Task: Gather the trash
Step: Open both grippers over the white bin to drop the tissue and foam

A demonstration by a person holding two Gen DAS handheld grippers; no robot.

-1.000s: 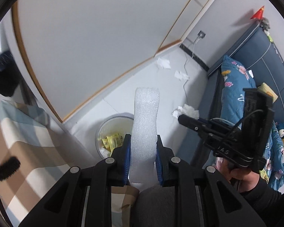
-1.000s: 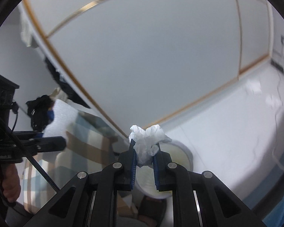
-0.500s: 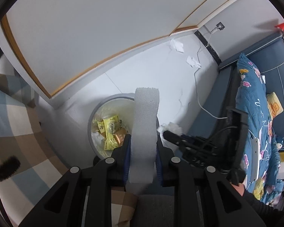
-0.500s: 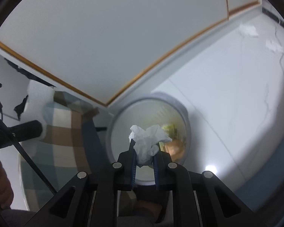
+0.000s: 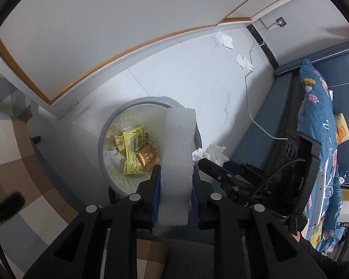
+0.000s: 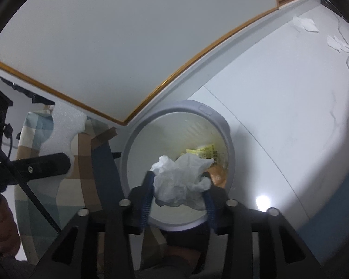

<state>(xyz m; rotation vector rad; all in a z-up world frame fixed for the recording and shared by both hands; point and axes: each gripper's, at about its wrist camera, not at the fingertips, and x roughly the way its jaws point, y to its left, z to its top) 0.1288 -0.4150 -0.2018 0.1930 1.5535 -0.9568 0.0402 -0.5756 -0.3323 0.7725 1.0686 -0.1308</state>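
Observation:
My left gripper [image 5: 176, 169] is shut on a white foam strip [image 5: 179, 139] that sticks up over the near side of the round grey trash bin [image 5: 104, 139]. Yellow and orange snack wrappers [image 5: 135, 148] lie in the bin. My right gripper [image 6: 178, 179] hangs over the bin's [image 6: 128, 153] mouth with its jaws opening. A crumpled white tissue [image 6: 181, 181] sits loosely between its spread pads. The left wrist view shows that tissue [image 5: 211, 152] to the right of the foam. The foam [image 6: 65, 127] also shows at the left of the right wrist view.
Two crumpled tissues [image 5: 224, 39] [image 5: 243, 61] lie on the white floor near the far wall. A white cable [image 5: 251, 107] runs from a wall socket towards the blue bed [image 5: 279, 121] on the right. Checked cloth [image 5: 7, 151] lies left of the bin.
Both grippers have sunk towards the bin, which now fills more of each view. The right jaws have spread and the tissue has puffed out between them. The left grip on the foam is unchanged.

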